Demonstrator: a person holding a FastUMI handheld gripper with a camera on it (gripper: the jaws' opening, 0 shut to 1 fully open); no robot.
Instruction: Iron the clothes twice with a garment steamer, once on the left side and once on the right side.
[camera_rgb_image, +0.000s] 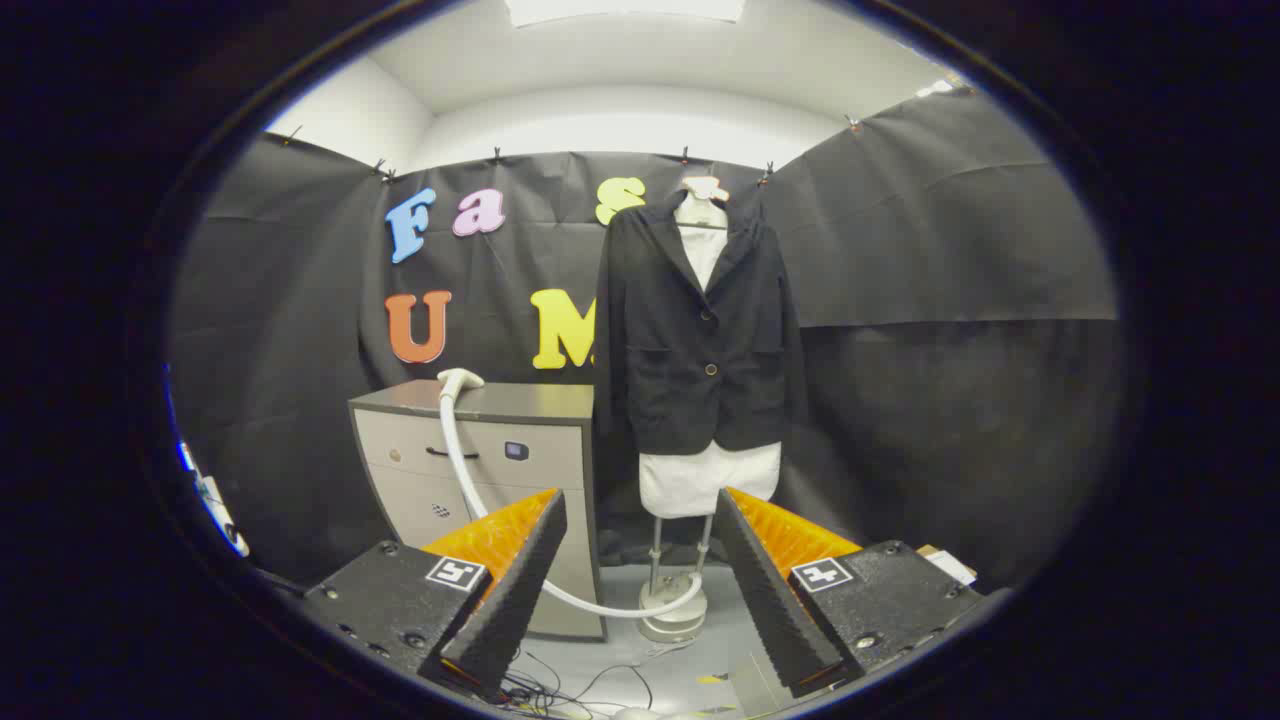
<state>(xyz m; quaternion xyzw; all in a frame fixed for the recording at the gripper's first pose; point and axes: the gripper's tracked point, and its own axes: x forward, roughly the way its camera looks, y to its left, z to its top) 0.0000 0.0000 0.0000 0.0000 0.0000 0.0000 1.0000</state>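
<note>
A black jacket (700, 340) hangs buttoned over a white shirt (708, 478) on a mannequin stand (672, 610), well beyond my fingers. The white steamer head (460, 381) rests on top of the grey cabinet (480, 450), to the left of the jacket. Its white hose (470, 490) curves down the cabinet front and across the floor to the stand's base. My gripper (640, 515) is open, with nothing between its fingers, far back from both the steamer and the clothes.
The cabinet stands against the black cloth wall, close beside the mannequin. Loose cables (560, 685) and yellow tape marks (712, 680) lie on the grey floor just ahead of the fingers. A small cardboard piece (945, 562) sits at the right.
</note>
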